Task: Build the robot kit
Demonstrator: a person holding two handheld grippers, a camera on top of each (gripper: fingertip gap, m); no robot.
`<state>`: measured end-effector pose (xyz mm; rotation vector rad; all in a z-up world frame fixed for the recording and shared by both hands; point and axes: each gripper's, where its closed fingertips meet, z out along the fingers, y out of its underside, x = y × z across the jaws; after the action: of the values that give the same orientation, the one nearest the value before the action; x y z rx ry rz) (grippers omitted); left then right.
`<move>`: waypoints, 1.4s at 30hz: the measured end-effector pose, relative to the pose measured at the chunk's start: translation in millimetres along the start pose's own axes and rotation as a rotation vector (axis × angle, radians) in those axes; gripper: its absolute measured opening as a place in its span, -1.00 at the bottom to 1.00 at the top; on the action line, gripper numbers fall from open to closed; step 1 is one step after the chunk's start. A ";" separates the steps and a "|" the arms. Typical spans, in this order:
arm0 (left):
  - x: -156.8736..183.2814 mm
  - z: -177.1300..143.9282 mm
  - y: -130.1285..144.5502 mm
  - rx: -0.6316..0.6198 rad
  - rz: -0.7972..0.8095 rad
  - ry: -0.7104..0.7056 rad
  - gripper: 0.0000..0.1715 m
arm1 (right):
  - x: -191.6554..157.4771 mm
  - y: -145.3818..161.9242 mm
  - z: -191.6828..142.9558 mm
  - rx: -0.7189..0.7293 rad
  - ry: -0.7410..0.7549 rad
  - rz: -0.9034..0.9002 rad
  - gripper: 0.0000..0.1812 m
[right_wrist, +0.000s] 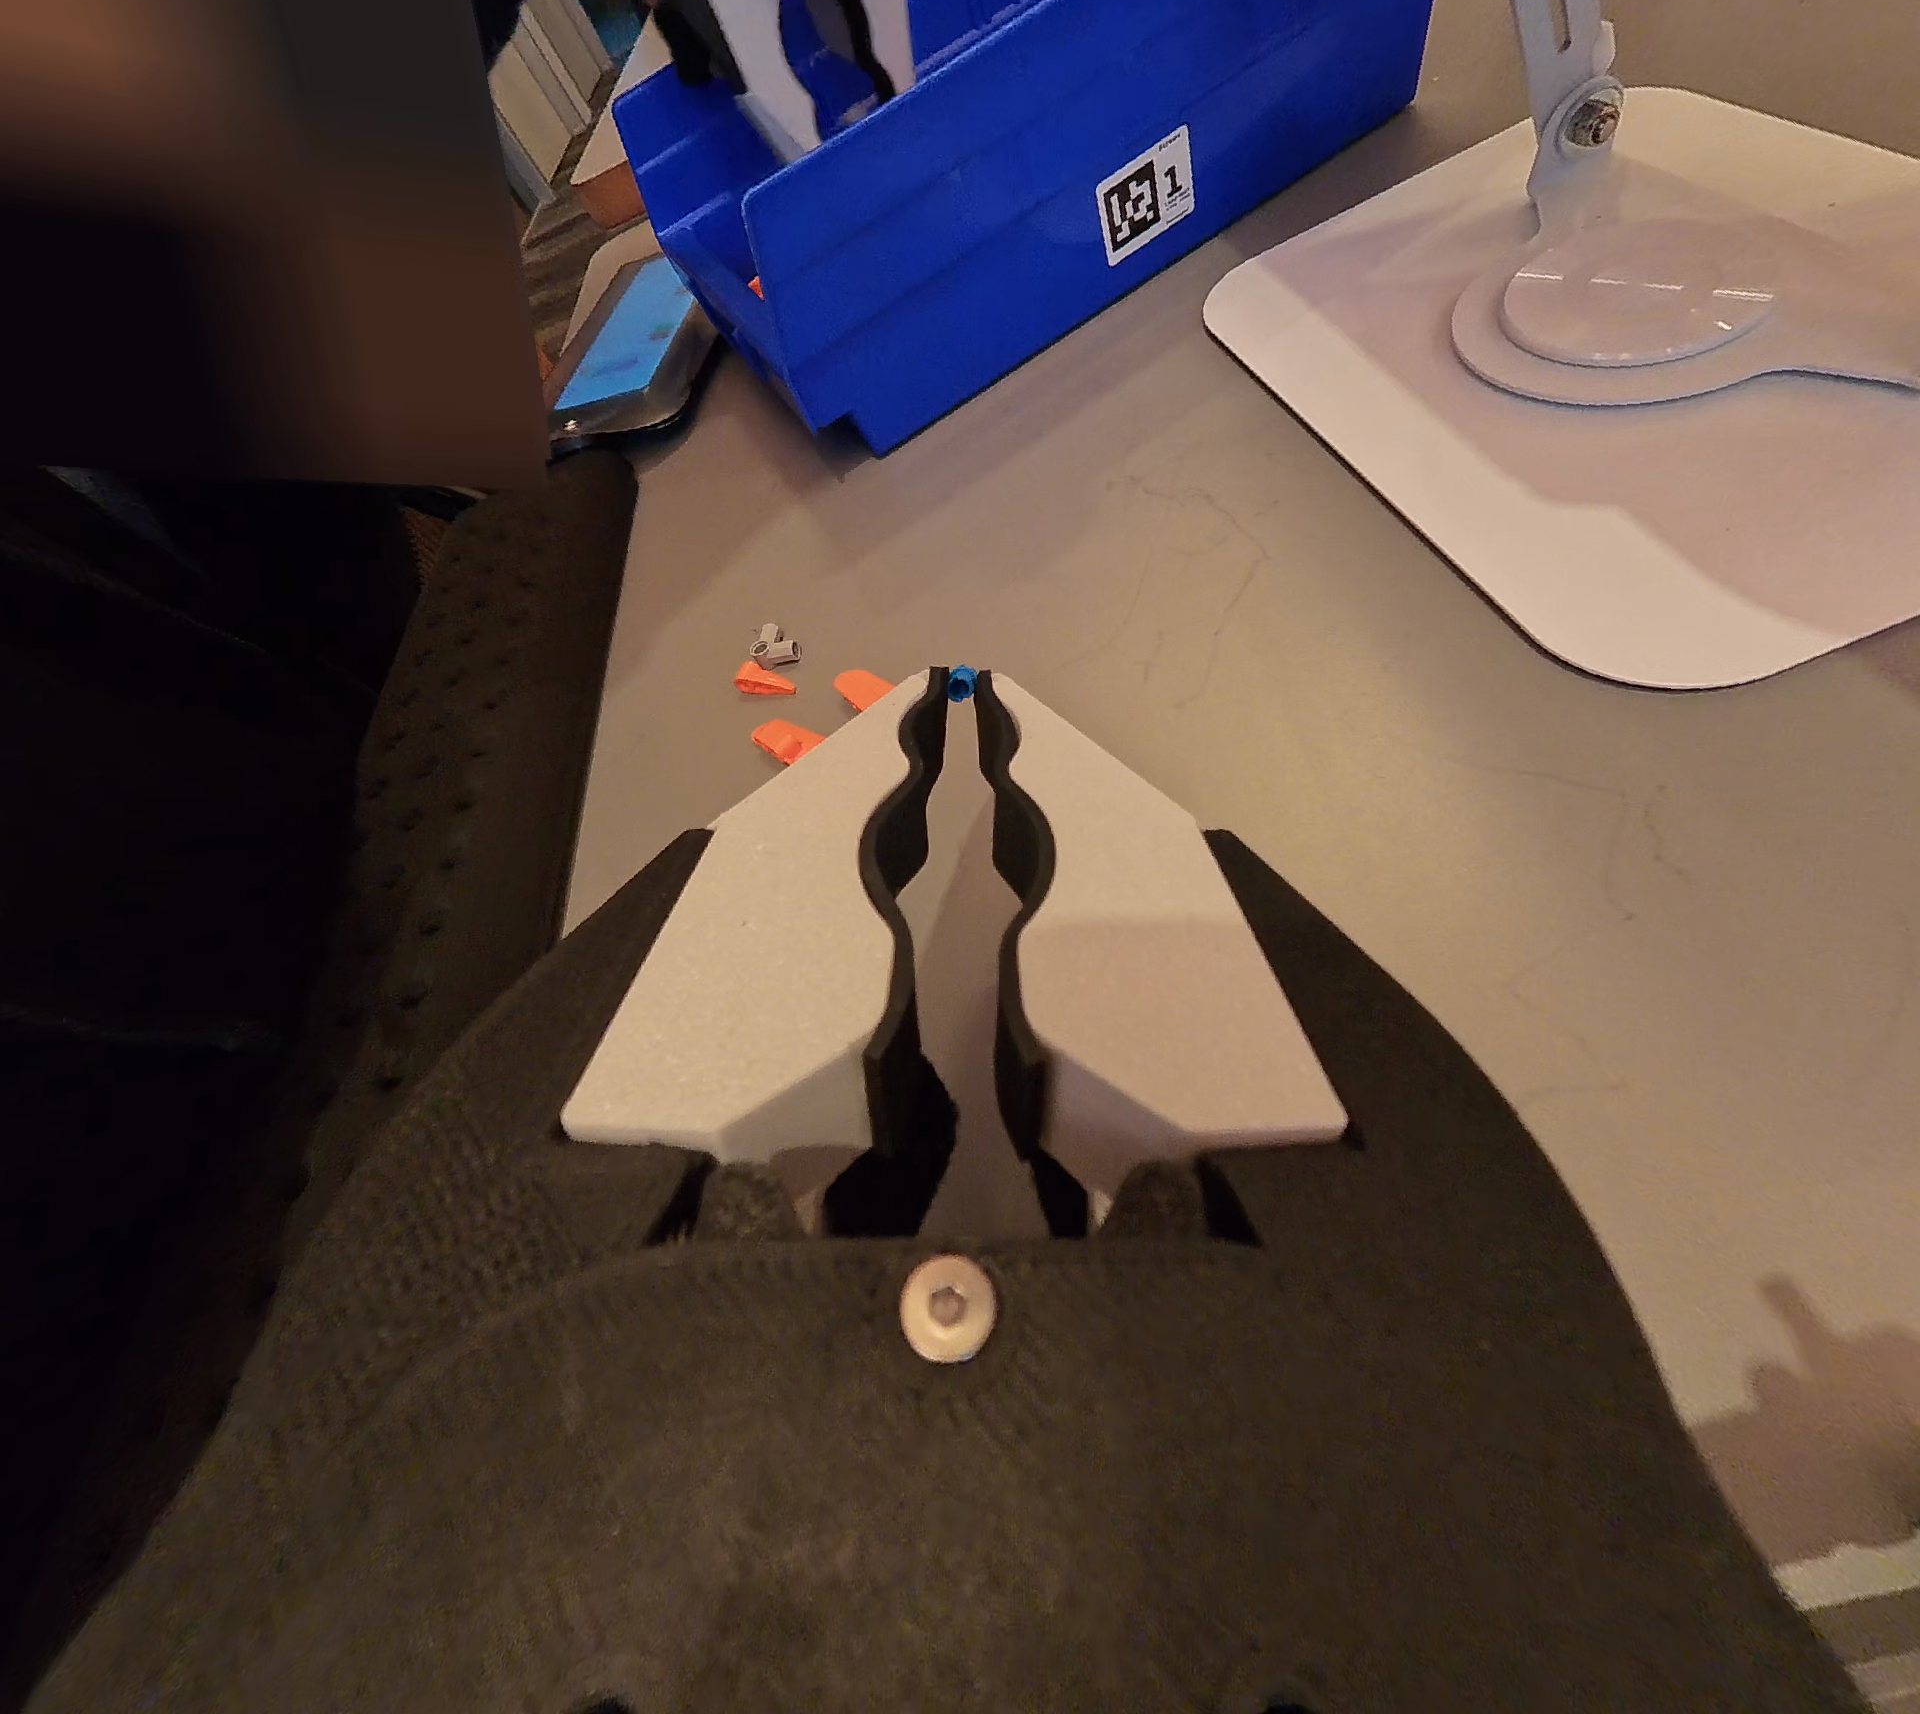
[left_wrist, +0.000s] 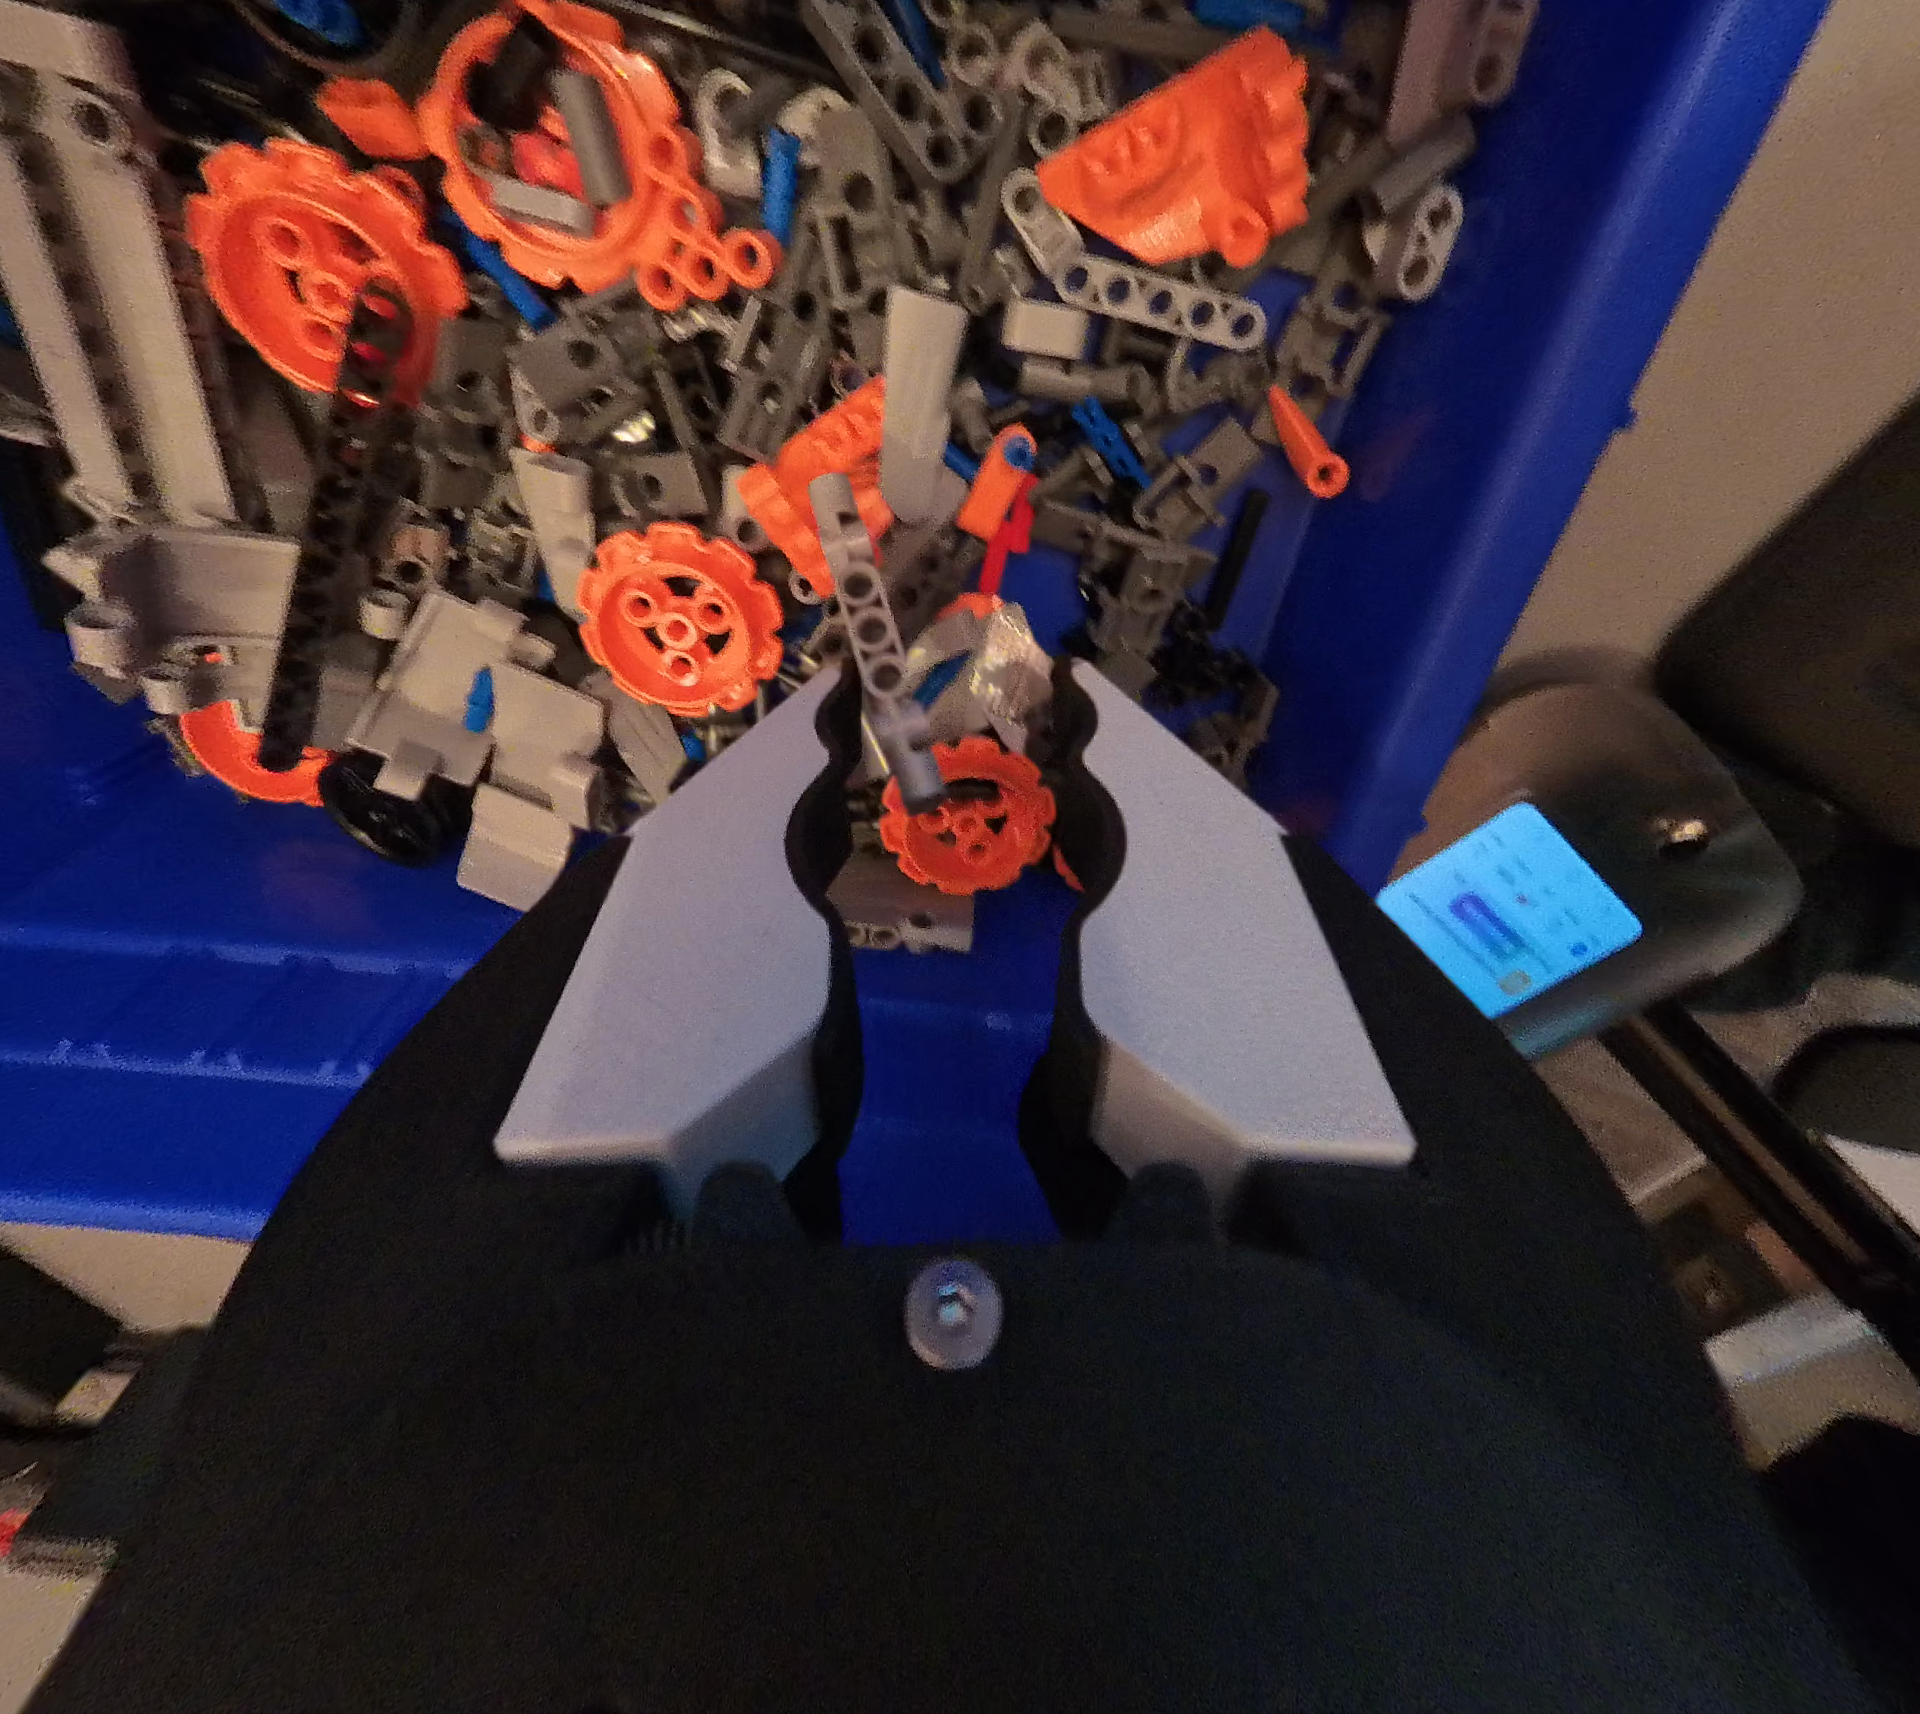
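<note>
The left gripper [left_wrist: 951, 677] points steeply down into the blue plastic bin [left_wrist: 1621, 137], fingers parted with nothing held, over a jumble of grey beams and an orange toothed wheel [left_wrist: 966, 817]. The right gripper [right_wrist: 961, 677] hovers level over the grey table [right_wrist: 1351, 833], tips pinched on a small blue pin [right_wrist: 961, 683], beside the orange wedges [right_wrist: 766, 680].

a white coded sticker [right_wrist: 1143, 194] on the blue bin [right_wrist: 1039, 106]; a lit screen [left_wrist: 1512, 911], perhaps a phone.
</note>
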<state>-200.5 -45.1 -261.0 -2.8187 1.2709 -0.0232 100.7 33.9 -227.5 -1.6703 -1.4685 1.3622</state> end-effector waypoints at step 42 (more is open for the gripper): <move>32.1 7.8 6.1 -0.063 0.171 0.001 -0.64 | -0.6 0.0 0.2 -0.002 -0.002 -0.002 -0.97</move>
<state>-183.5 -72.9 -269.4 -2.7495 1.5344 0.0229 100.6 33.3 -227.4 -1.6687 -1.4722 1.3625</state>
